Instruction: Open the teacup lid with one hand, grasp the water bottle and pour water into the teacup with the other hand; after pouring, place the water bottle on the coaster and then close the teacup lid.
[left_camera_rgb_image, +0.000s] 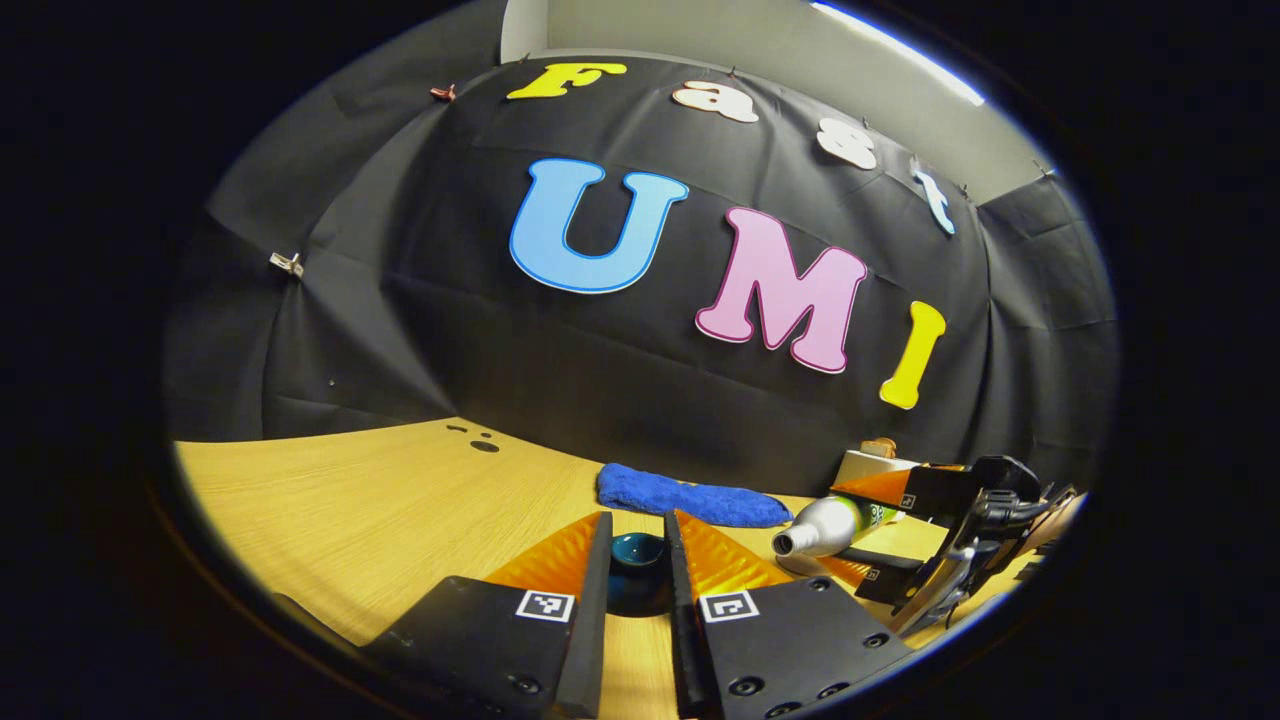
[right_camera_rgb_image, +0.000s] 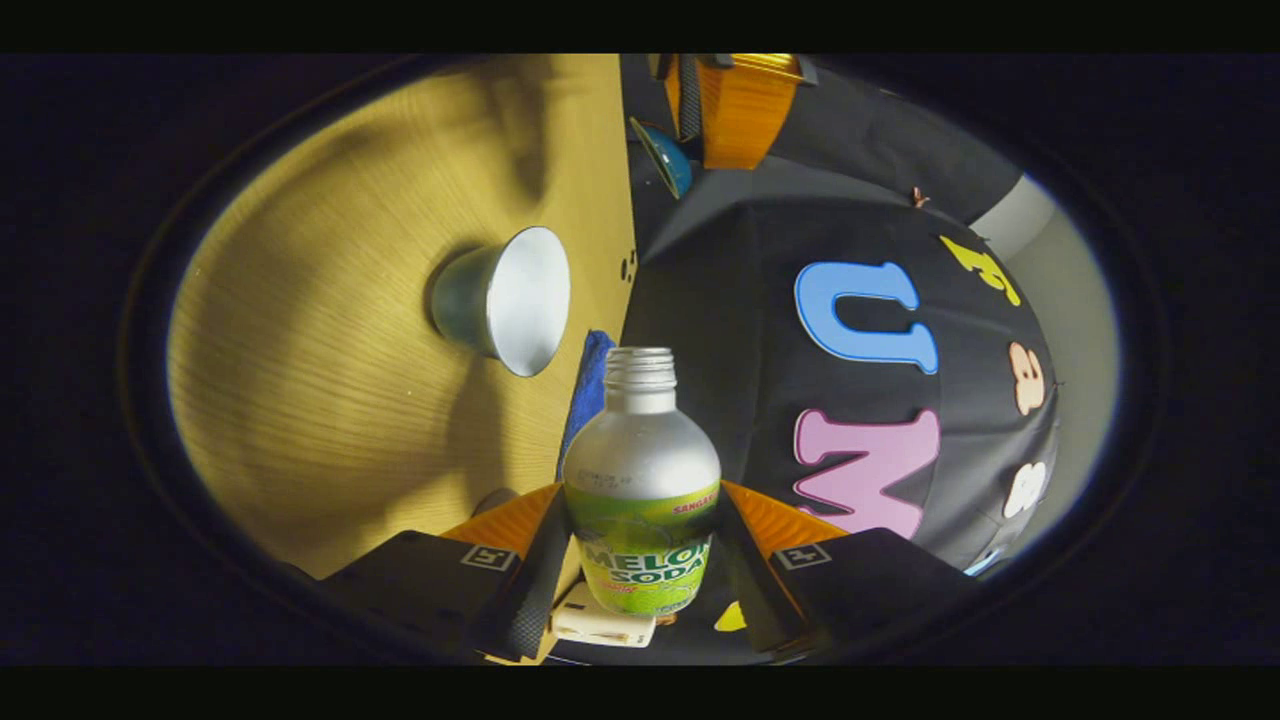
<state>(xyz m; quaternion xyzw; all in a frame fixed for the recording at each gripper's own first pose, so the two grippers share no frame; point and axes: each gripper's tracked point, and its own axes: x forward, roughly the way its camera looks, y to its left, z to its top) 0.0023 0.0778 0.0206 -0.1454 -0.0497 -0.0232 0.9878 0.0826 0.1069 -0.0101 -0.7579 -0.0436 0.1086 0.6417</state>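
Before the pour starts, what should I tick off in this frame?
1. Lid off: ok; the left claw holds the lid, and the teacup stands open.
2. Grip on the water bottle: ok; the right claw is clamped on its body.
3. Cap off: ok; the bottle mouth is open.
4. Bottle tipped: ok; it lies about level in the left gripper view.
5. Mouth over the teacup: cannot tell.

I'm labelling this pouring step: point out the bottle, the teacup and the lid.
bottle (right_camera_rgb_image: 641, 470), right gripper view, on its silver shoulder.
teacup (right_camera_rgb_image: 505, 300), right gripper view, on its pale inner wall.
lid (left_camera_rgb_image: 638, 553), left gripper view, on its dark blue top.
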